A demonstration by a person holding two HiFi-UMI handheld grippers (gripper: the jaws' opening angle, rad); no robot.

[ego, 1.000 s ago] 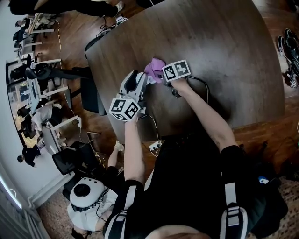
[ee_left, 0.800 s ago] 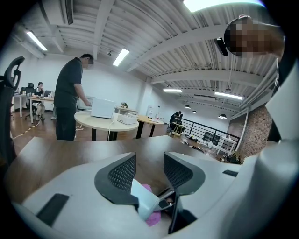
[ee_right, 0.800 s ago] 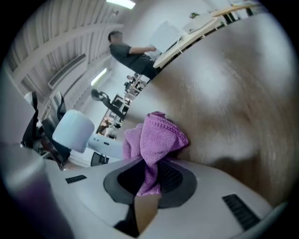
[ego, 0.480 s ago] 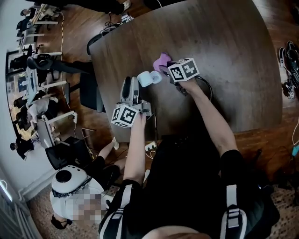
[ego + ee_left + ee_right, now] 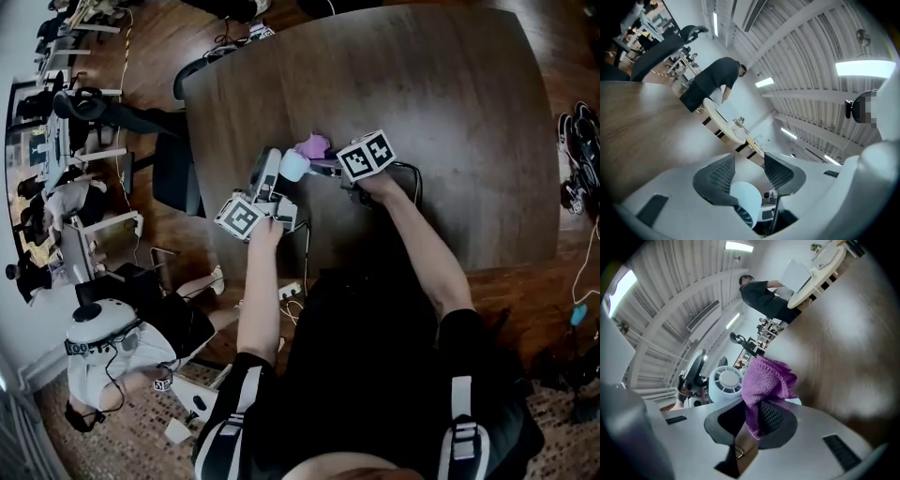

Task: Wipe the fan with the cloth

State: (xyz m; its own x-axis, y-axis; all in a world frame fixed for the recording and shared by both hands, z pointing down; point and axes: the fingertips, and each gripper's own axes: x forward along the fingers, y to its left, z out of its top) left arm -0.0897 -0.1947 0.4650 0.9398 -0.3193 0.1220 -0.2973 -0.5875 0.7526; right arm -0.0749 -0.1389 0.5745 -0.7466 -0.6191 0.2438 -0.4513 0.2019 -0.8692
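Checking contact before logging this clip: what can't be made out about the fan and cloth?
Whether the cloth touches the fan: it overlaps the fan in the right gripper view; too small in the head view.
The fan's lower part: left gripper view, hidden by the left gripper.

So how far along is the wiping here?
Done: the left gripper holds the fan and the right gripper pinches the cloth. In hand: the cloth sits right beside the fan; contact isn't clear. Left: probably the wiping itself; nothing shows cleaned parts.
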